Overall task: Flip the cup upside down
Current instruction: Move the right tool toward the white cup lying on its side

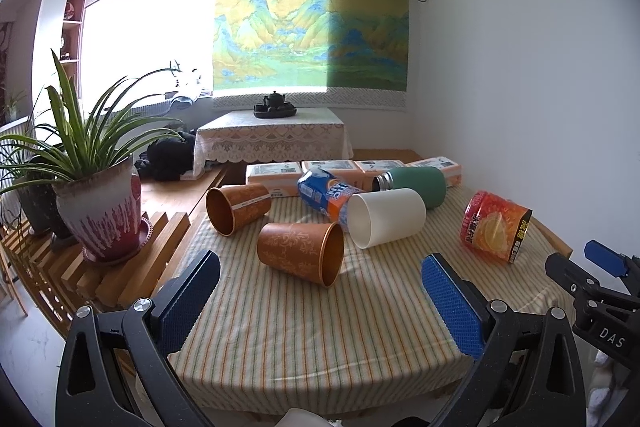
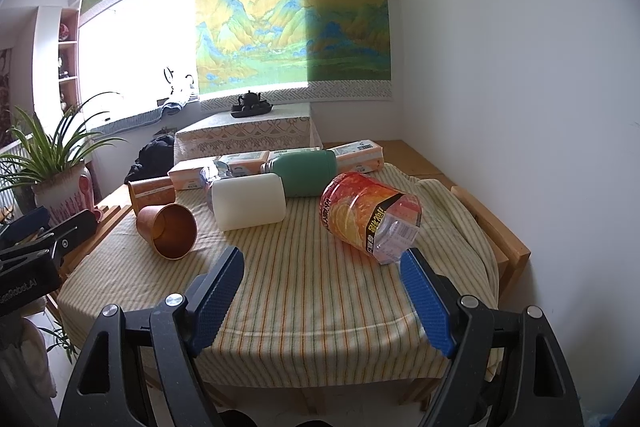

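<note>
Cups lie toppled on the striped cloth [image 1: 304, 323] in our left wrist view; we hold the left gripper [image 1: 320, 291] low over the near edge, jaws spread wide with nothing between them. Just beyond it a brown patterned cup [image 1: 298, 253] lies on its side, mouth toward the right; a second brown cup [image 1: 236, 205] lies further back to the left, mouth toward us; a white cup [image 1: 386, 217] lies on its side touching a blue-and-orange can [image 1: 324, 193], with a green flask [image 1: 416, 185] behind; an orange plastic tub [image 1: 496, 227] lies well apart on the right; a potted plant [image 1: 100, 211] stands on a slatted rack at left.

From our right wrist view, the right gripper [image 2: 322, 289] also hovers with jaws spread, empty; the orange plastic tub [image 2: 370, 217] lies just ahead, the white cup [image 2: 248, 201] and nearer brown patterned cup [image 2: 168, 229] to its left.
</note>
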`<state>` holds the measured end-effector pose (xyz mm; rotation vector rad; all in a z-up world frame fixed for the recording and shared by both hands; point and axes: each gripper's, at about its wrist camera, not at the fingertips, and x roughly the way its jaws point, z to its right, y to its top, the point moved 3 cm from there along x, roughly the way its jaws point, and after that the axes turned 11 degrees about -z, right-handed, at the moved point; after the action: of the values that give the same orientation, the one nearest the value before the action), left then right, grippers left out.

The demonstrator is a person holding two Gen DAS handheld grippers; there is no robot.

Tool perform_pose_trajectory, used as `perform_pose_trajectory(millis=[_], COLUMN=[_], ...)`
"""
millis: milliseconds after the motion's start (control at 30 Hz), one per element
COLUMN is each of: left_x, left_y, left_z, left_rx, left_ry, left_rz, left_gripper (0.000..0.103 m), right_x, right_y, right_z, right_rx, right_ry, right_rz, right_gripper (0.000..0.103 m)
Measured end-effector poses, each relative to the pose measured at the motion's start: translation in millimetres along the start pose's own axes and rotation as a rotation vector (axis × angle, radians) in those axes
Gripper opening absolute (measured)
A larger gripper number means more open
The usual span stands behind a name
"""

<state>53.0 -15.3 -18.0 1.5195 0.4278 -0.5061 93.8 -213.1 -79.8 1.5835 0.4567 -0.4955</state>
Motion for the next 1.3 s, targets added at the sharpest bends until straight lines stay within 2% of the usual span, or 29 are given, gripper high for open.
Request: perform_pose_trajectory(millis=[400, 533, 667, 867, 1067, 1200, 1300], left_x=[42, 56, 79, 112, 164, 199, 217], left_y=[21, 29, 41, 75, 110, 123, 127], left_z=[20, 28, 40, 69, 95, 111, 123], left_rx=[0.119, 0.190, 0.279, 0.415, 0.448, 0.445, 0.499], left_ry=[-0.037, -0.043, -0.111, -0.162, -0.242, -0.299, -0.312], left_rz=[-0.086, -0.111, -0.197, -0.288, -0.426, -0.526, -0.579], left_gripper=[0.102, 0.102, 0.102, 0.102, 0.102, 0.102, 0.102], right_x=[10, 13, 17, 23, 28, 30, 30], right_y=[1, 0, -1, -1, -2, -4, -6], right_z=[23, 27, 31, 44, 59, 69, 76], right_rx=[0.044, 0.055, 0.067, 0.096, 0.128, 0.143, 0.153], right_ry=[-0.009, -0.010, -0.008, -0.008, -0.019, -0.033, -0.043], right_rz=[-0.016, -0.024, -0.034, -0.040, -0.046, -0.052, -0.057], right_gripper=[0.077, 0.077, 0.077, 0.077, 0.077, 0.077, 0.077])
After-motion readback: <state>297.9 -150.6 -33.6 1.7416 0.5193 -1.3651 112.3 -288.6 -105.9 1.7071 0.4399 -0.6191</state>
